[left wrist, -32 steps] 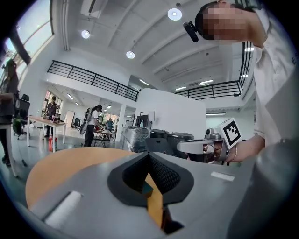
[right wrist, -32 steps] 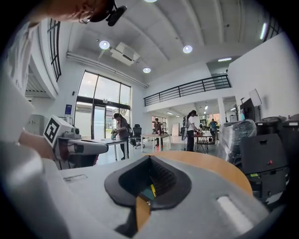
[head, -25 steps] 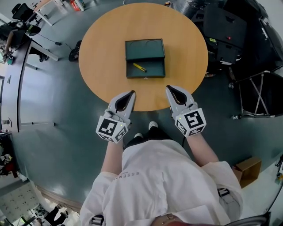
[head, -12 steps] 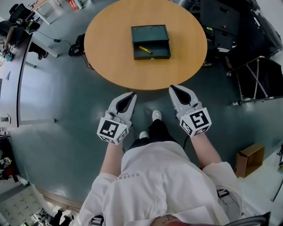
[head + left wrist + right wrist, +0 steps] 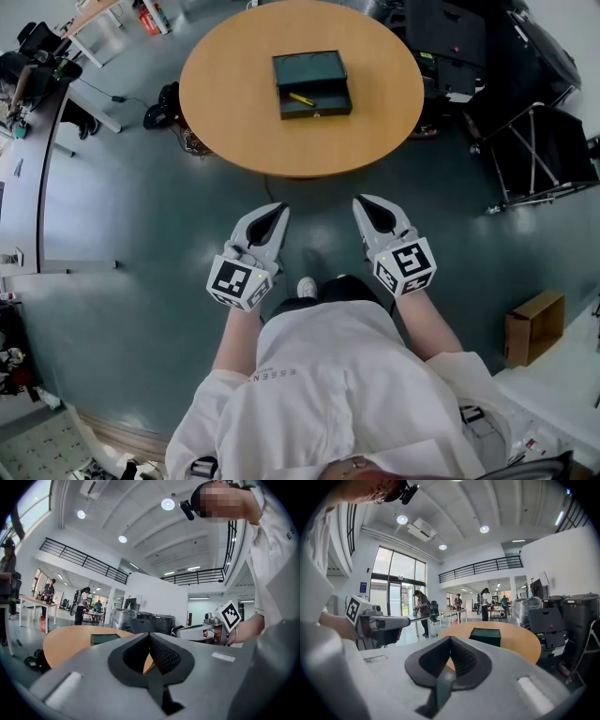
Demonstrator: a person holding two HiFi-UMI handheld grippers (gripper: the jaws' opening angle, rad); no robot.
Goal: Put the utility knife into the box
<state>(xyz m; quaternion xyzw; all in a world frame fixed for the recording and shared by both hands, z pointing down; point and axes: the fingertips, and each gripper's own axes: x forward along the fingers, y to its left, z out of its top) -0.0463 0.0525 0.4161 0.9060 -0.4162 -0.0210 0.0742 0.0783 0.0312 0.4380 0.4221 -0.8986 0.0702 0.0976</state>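
Bearing open box (image 5: 311, 68), round table (image 5: 234, 103), grey floor (image 5: 141, 234)

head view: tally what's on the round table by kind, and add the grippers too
box: 1, dark green, lid open
utility knife: 1, yellow, lying in the box
grippers: 2, left gripper and right gripper, both shut and empty, short of the table
total: 4

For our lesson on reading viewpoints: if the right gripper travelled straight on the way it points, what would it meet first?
Probably the round table at its near edge: the right gripper, fingers closed and empty, aims at it across open floor. The green box lies beyond. Height is unclear.
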